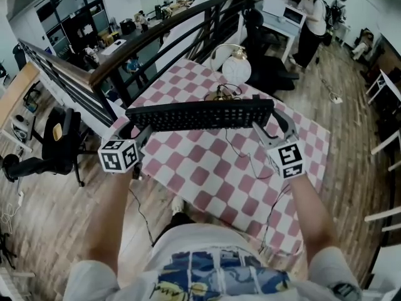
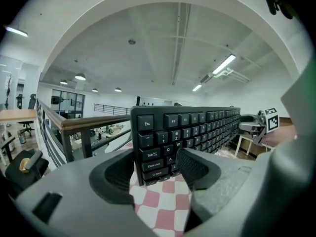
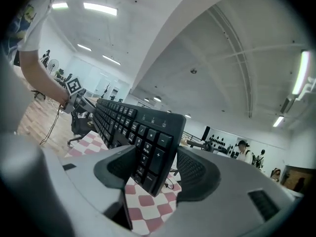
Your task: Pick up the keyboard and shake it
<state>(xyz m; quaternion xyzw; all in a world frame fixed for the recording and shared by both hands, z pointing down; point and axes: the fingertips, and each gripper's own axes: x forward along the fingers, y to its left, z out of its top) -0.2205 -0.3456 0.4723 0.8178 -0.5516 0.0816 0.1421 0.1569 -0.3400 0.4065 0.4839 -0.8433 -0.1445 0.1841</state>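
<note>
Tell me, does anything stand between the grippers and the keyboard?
Nothing visible does. The left gripper and the right gripper each grip one end of the keyboard, lifted clear above the checkered table.

One keyboard (image 1: 200, 115), two claws (image 1: 139, 135) (image 1: 264, 129)

My white T-shirt (image 1: 188, 246) with blue-and-yellow print, short sleeves, grey left gripper (image 1: 139, 132) and right gripper (image 1: 270, 123), dark ribbed pads (image 2: 195, 167), white cubes (image 1: 119, 155) bearing black square markers.
</note>
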